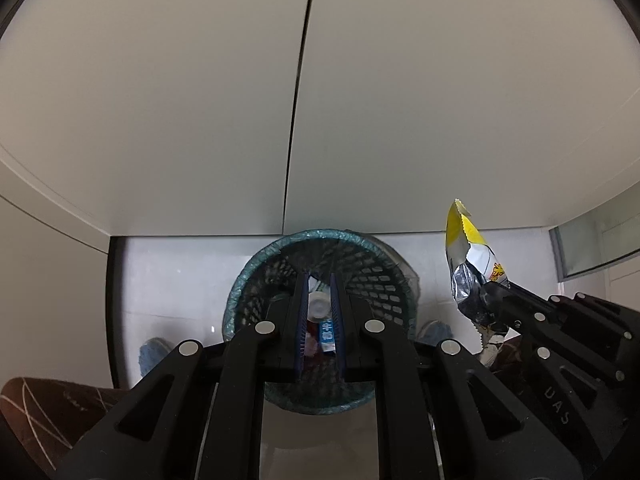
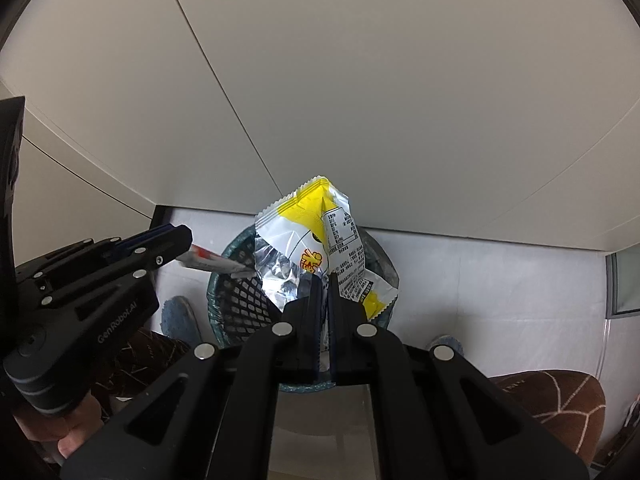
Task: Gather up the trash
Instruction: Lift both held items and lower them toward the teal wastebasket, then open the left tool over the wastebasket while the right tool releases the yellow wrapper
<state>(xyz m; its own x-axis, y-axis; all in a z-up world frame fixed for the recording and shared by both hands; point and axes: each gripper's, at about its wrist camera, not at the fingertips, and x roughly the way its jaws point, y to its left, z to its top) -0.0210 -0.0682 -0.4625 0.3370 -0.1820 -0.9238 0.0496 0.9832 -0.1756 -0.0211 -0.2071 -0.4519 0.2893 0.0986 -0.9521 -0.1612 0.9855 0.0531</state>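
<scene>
Trash basket (image 2: 240, 300) interior mostly hidden behind snack wrapper (image 2: 320, 240), held tube's (image 1: 320, 320) label perhaps blue, unreadable

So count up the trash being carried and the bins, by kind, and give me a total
Snack wrappers, yellow and silver: 1, shut in the right claw (snack wrapper)
Squeeze tubes, white with red and blue: 1, held in the left claw (tube)
Mesh trash baskets with a green liner: 1 (basket)
Total: 3

A home: white cabinet doors (image 1: 360, 100), tiled floor (image 1: 172, 280), slippers (image 2: 180, 316).
</scene>
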